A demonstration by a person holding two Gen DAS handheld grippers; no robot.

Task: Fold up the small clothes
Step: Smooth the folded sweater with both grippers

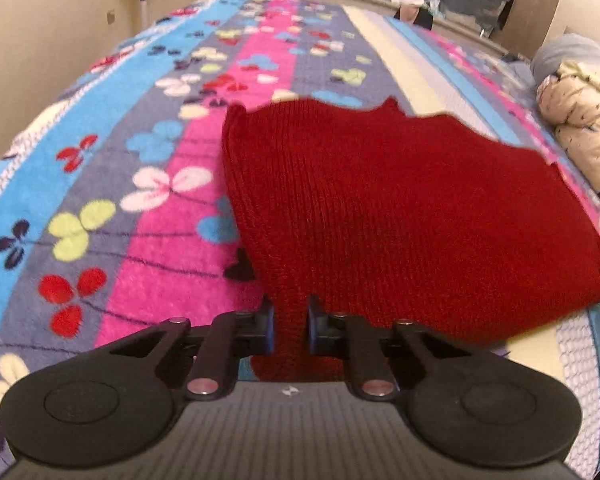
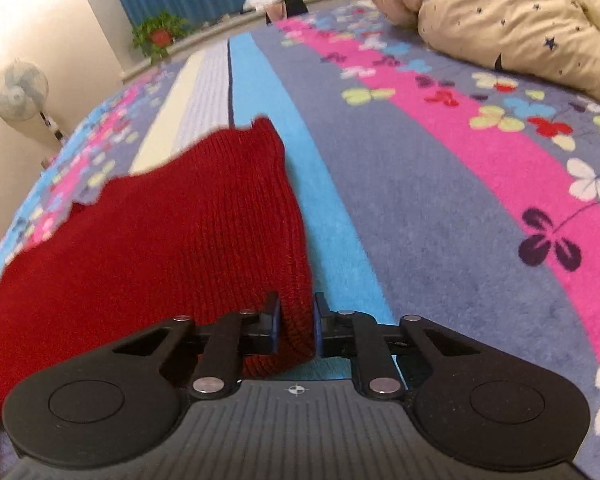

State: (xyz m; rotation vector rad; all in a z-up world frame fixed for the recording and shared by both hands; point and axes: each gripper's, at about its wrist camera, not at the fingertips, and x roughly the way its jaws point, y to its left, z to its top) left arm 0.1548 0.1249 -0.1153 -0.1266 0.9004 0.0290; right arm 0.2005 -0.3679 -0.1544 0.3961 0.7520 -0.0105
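Note:
A dark red knitted garment [image 1: 380, 208] lies spread over the striped flowered blanket [image 1: 120, 184] on the bed. My left gripper [image 1: 290, 326] is shut on the garment's near edge, toward its left side. In the right wrist view the same garment [image 2: 160, 248] stretches away to the left. My right gripper [image 2: 296, 328] is shut on the garment's near right corner. The near edge is lifted a little off the blanket between the two grippers. The far edge is wavy and rests on the blanket.
A cream quilt with dark stars [image 2: 500, 12] is bunched on the bed to the right, also in the left wrist view [image 1: 584, 120]. A potted plant [image 2: 160, 34], blue curtains and a standing fan [image 2: 20, 92] stand beyond the bed.

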